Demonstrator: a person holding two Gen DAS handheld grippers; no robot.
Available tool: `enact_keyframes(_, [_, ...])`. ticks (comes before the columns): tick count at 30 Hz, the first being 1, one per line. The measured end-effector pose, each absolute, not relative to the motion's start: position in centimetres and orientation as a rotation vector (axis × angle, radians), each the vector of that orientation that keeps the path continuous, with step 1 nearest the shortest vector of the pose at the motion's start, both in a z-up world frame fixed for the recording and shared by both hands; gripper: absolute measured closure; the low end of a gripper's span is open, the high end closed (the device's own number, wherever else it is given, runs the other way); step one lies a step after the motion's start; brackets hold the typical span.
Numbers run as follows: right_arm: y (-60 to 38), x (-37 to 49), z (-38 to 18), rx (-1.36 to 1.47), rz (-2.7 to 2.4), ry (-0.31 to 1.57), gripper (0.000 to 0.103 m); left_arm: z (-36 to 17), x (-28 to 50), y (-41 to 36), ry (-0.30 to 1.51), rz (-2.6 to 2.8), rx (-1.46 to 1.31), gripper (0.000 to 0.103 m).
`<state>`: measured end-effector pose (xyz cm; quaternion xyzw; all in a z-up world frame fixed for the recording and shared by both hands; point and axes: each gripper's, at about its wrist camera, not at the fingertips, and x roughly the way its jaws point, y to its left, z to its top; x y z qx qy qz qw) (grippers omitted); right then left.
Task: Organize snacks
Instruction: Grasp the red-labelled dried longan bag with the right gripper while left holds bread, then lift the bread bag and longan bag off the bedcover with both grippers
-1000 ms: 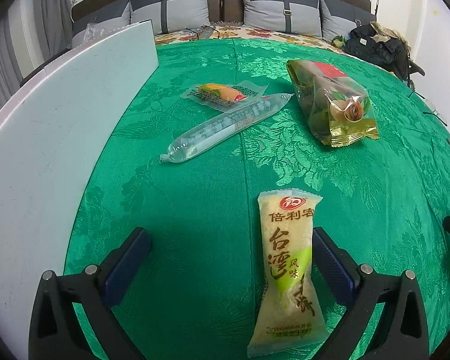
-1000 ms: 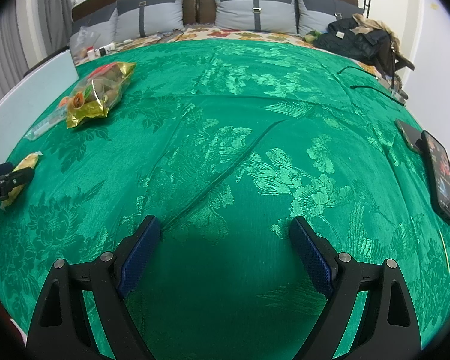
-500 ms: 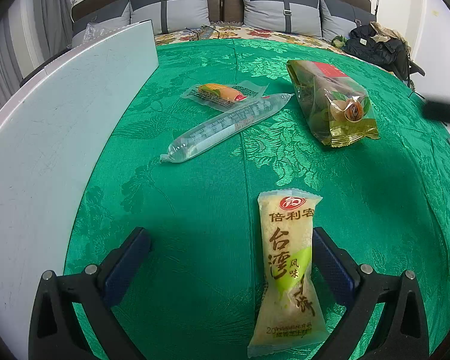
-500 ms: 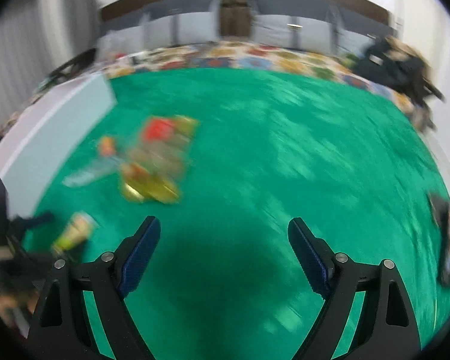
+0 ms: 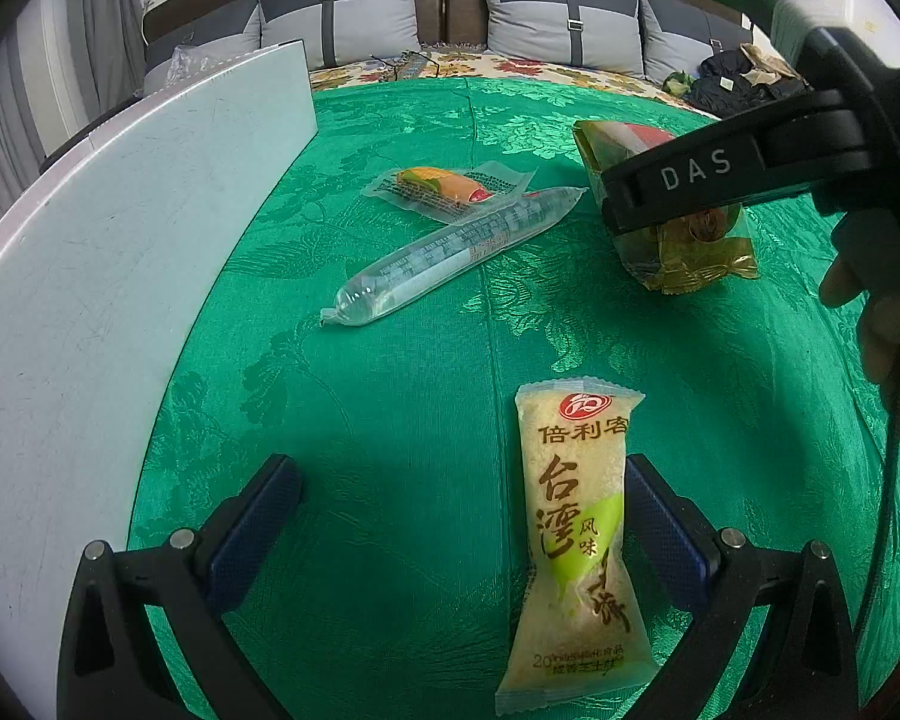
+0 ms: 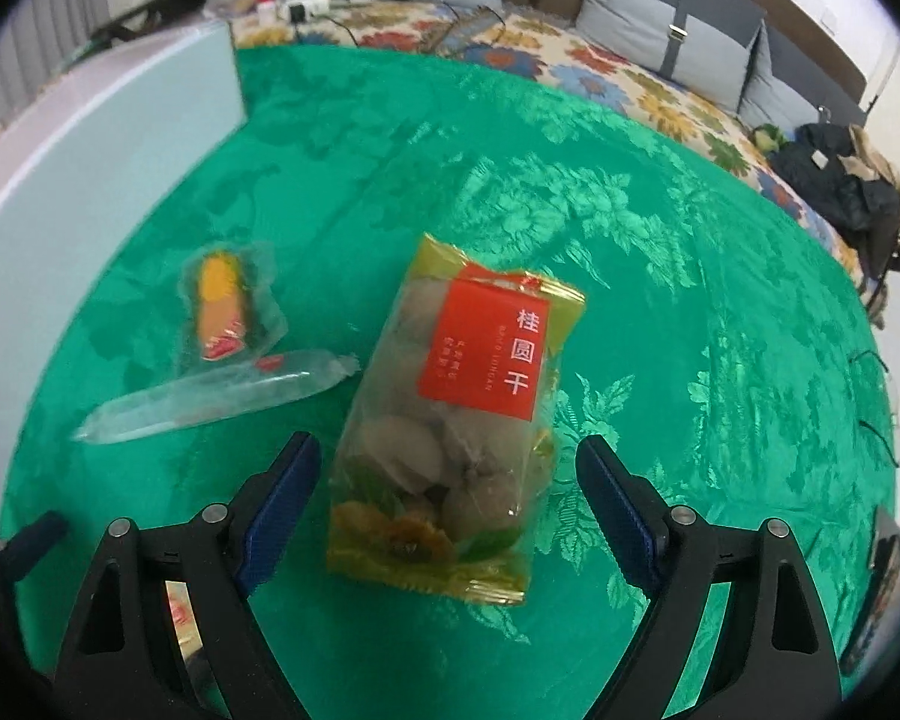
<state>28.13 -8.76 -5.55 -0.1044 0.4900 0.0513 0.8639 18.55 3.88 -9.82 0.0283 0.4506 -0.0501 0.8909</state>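
A yellow-green rice cracker packet [image 5: 576, 540] lies on the green cloth between the fingers of my open left gripper [image 5: 456, 516], nearer the right finger. My right gripper [image 6: 450, 492] stands open, one finger on each side of the near end of a golden bag of dried longan with a red label [image 6: 456, 414]. That bag [image 5: 690, 246] shows in the left wrist view too, partly hidden by the right gripper's black body [image 5: 720, 180]. A clear tube packet [image 5: 450, 252] [image 6: 216, 396] and a small orange snack packet [image 5: 444, 186] [image 6: 225, 306] lie left of the bag.
A white board or box [image 5: 108, 276] [image 6: 90, 168] runs along the left edge of the green cloth [image 5: 390, 420]. Grey pillows [image 5: 342, 18] and dark clothing [image 6: 840, 192] sit at the back. A person's hand [image 5: 870, 324] holds the right gripper. A phone [image 6: 876, 600] lies at the far right.
My right gripper has swung left across the cloth and now straddles the longan bag; it has come into the left wrist view. My left gripper and the cracker packet have not moved.
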Motion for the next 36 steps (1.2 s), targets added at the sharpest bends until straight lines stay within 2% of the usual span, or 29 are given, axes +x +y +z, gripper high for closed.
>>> enact_keyframes(6, [-10.2, 28.0, -5.9, -0.111, 0.110, 1.010, 0.017, -9.8, 18.6, 3.9, 0.935, -0.104, 0.059, 0.000])
enact_keyframes(9, [-10.6, 27.7, -5.6, -0.099, 0.118, 0.998, 0.037, -9.8, 18.6, 3.9, 0.935, -0.104, 0.059, 0.000])
enact_keyframes(13, [-11.9, 26.8, -5.1, -0.099, 0.136, 0.979, 0.041, -9.8, 18.6, 3.9, 0.935, -0.104, 0.059, 0.000])
enact_keyframes(23, [-19.9, 18.4, -2.4, -0.071, 0.161, 0.878, 0.041, -9.8, 18.6, 3.9, 0.935, -0.104, 0.059, 0.000])
enact_keyframes(27, [-22.3, 13.9, -3.0, -0.064, 0.143, 0.856, 0.041, -9.8, 18.6, 3.9, 0.935, -0.104, 0.059, 0.000])
enact_keyframes(31, [-23.3, 12.8, -6.4, -0.050, 0.115, 0.889, 0.033, -9.8, 18.6, 3.9, 0.935, -0.104, 0.059, 0.000])
enact_keyframes(36, [-23.3, 12.5, -8.4, -0.077, 0.059, 0.844, 0.026, -9.8, 18.6, 3.9, 0.935, -0.104, 0.059, 0.000])
